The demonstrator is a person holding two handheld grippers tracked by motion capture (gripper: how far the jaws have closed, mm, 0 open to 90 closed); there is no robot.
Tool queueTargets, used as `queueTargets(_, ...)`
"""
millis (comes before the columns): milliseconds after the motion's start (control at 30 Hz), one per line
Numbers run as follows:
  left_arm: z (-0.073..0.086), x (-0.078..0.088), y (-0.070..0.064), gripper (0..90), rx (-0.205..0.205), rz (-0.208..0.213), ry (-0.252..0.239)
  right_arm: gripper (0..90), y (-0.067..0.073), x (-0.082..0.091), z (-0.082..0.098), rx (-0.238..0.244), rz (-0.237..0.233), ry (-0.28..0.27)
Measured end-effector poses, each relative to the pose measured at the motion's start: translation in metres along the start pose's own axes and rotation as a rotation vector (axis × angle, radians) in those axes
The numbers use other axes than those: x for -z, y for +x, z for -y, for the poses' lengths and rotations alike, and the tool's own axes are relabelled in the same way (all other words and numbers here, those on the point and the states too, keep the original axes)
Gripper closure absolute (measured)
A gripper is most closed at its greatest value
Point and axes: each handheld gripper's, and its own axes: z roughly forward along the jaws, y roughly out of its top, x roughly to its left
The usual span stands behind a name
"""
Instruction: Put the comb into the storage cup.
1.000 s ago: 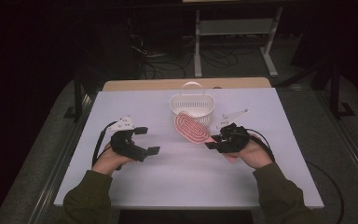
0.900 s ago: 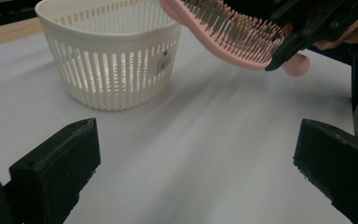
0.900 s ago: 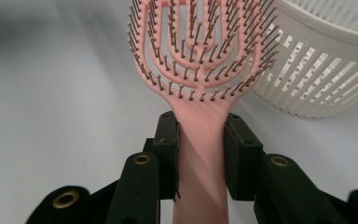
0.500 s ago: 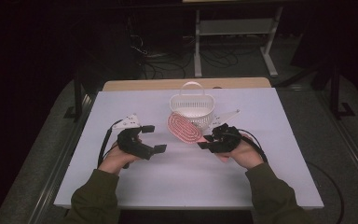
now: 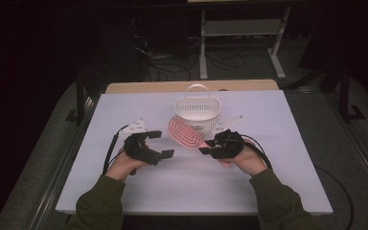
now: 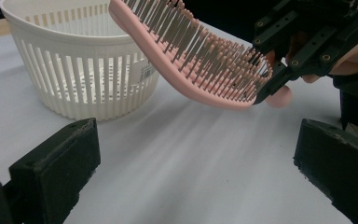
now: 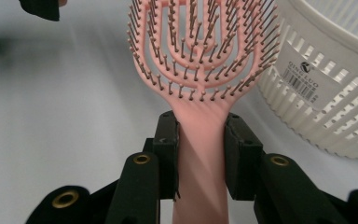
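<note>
While clamped by its handle, pink hairbrush [image 7: 200,70] between right hand-held gripper [image 7: 200,161] jaws.

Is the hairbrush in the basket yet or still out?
Out. The right tool grips the pink hairbrush by its handle, holding it off the table beside the white basket, bristles up.

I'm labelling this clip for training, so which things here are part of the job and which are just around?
In the job:
- pink hairbrush, handle clamped in the right gripper
- white basket, beside the brush head
- left gripper, open, holding nothing

Just around:
- white table the work sits on
- metal stand on the floor behind
- floor cables
</note>
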Motion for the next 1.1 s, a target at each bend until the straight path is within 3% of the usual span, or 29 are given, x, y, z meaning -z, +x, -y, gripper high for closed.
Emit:
queueTargets(600,0.0,-0.011,-0.008,0.3,0.005,0.008,0.002,68.8,0.008,-0.003,-0.003,0.018,-0.028,-0.029)
queueTargets(1100,-0.001,-0.015,-0.011,0.4,0.03,-0.029,-0.03,68.8,0.014,-0.008,-0.005,0.033,-0.036,-0.039)
